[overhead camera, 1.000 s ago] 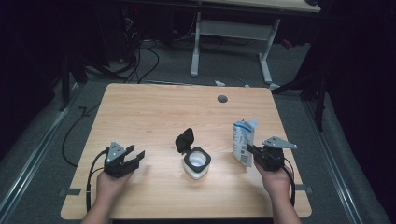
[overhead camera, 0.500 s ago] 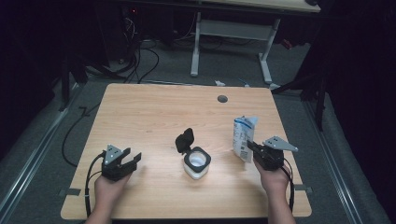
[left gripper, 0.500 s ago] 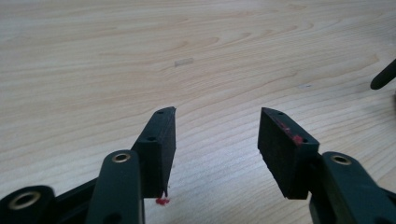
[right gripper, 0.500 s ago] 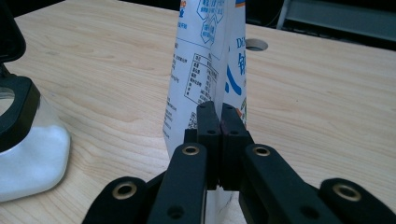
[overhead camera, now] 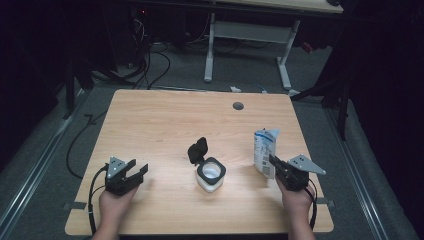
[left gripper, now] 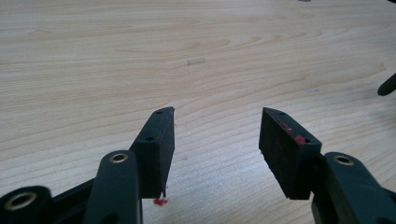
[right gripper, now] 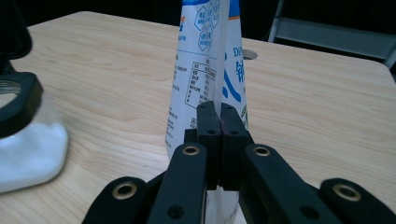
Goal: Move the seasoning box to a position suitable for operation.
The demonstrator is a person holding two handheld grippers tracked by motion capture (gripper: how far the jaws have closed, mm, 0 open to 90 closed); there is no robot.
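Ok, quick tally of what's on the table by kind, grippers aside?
Pouches: 1, the white and blue pouch, standing with the right gripper shut on its edge.
Jars: 1, the white jar, its black flip lid open.
Total: 2.

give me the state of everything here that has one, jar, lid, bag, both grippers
jar: upright on the table, open, white contents inside
flip lid: swung up and back, hanging on the jar's rim
white and blue bag: upright, top open, pinched at its edge
right gripper: shut on the bag
left gripper: open, nothing between the jaws, low over bare wood
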